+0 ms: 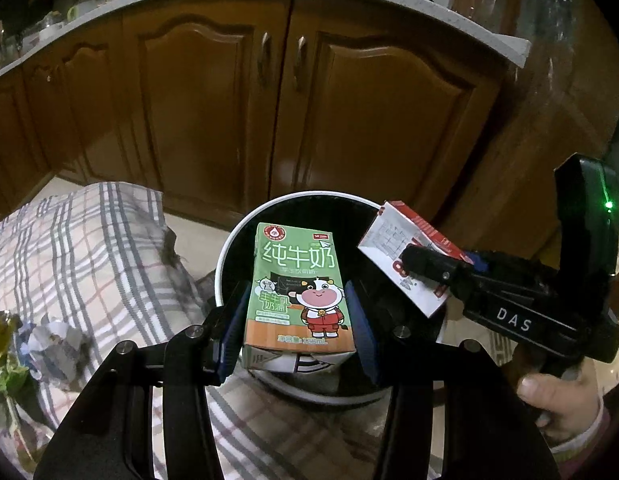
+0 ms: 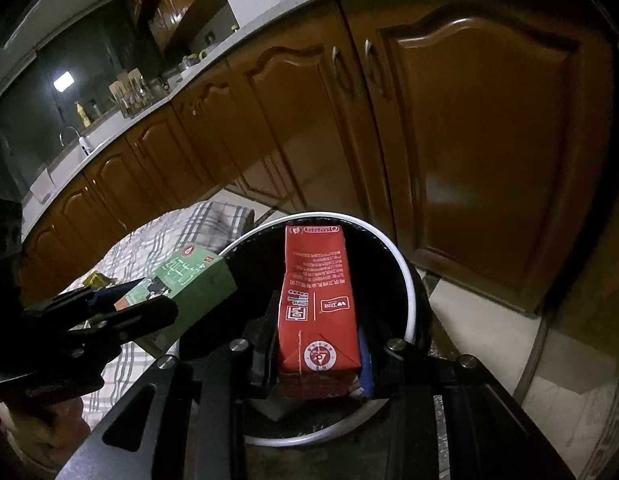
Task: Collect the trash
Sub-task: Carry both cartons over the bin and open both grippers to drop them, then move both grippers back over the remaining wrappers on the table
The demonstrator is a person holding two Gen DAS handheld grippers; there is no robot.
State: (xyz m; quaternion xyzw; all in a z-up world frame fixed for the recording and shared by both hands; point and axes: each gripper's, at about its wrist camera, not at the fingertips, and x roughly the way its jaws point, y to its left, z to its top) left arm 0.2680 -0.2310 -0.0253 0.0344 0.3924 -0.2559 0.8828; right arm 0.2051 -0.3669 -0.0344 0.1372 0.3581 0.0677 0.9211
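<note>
Showing only leftward, crumpled paper lies on checked cloth.

The left black two-finger gripper has blue ribbed pads and round silver screws. The right black gripper carries white "DAS" lettering, a green light and a pink knitted cuff.

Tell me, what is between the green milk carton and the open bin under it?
Nothing: in the left wrist view the green milk carton hangs in the left gripper over the bin.
</note>
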